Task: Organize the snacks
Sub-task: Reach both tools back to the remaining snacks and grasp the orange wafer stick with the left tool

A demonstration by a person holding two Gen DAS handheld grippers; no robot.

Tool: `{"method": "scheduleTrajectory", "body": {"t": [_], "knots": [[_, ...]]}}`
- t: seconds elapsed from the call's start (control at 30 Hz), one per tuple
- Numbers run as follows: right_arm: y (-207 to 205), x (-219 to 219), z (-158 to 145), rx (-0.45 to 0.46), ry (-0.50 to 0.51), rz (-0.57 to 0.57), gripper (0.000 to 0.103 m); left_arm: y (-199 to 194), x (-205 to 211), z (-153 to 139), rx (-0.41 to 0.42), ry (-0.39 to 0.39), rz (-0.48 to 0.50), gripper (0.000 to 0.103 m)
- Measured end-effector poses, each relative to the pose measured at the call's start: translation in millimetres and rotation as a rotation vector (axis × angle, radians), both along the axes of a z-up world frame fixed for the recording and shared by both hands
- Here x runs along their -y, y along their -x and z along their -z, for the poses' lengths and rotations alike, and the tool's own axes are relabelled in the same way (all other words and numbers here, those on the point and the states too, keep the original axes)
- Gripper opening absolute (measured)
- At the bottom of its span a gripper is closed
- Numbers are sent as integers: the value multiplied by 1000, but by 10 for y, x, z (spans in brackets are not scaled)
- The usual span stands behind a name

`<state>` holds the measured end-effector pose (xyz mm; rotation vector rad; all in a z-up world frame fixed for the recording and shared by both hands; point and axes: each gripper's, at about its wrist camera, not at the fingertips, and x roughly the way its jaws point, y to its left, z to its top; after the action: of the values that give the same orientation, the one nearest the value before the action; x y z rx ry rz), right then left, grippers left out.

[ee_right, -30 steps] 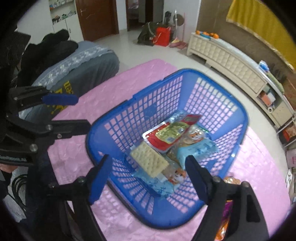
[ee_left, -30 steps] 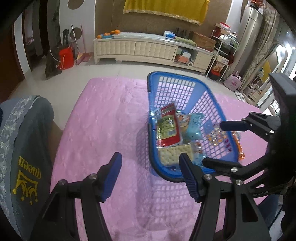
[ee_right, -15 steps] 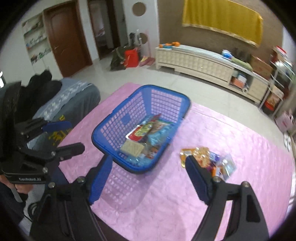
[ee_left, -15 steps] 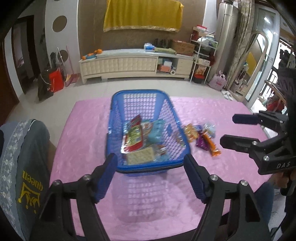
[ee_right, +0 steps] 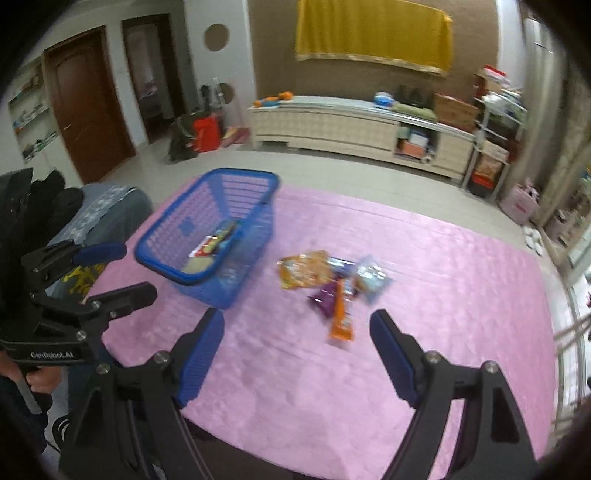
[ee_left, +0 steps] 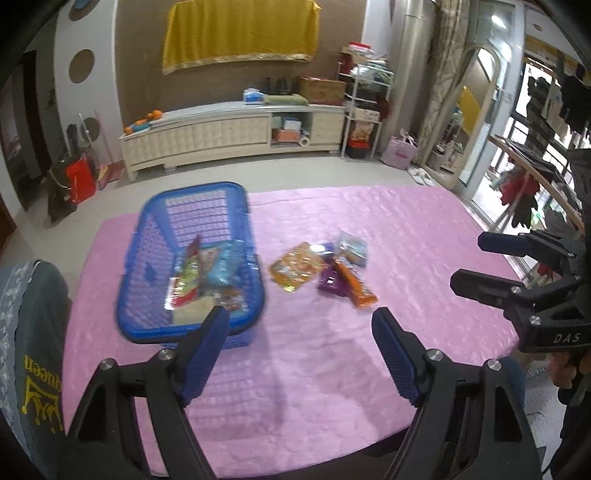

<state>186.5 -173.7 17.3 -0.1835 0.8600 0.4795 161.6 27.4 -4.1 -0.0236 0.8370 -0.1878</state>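
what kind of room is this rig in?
Most likely a home living room. A long cream cabinet stands against the back wall under a yellow cloth, a wooden door opens off to the side, and the blue basket of snacks sits on a table with a pink cover.

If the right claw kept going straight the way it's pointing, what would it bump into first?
Probably the orange snack packet. It lies on the pink cloth just ahead of the open, empty right claw, roughly between its fingers. Depth is hard to judge, so it might touch bare cloth just short of the packet.
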Motion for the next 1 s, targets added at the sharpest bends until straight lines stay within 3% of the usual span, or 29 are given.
{"method": "scheduleTrajectory", "body": {"t": [0.3,0.57,0.77,0.93,1.0], "knots": [[-144,454,248,1,48,116,84,-341,473,290,-56,28,22,78],[-540,791,637,-80,-19,172,84,-774,753,563,-111,-11,26,78],[-858,975,971,-148,-39,203,84,-1148,932,943,-193,-33,37,78],[-1163,1026,1139,-153,-36,219,84,-1440,1015,1222,-253,-34,26,78],[-1292,1016,1184,-151,-36,227,84,-1594,1042,1340,-268,-72,-3,78]]}}
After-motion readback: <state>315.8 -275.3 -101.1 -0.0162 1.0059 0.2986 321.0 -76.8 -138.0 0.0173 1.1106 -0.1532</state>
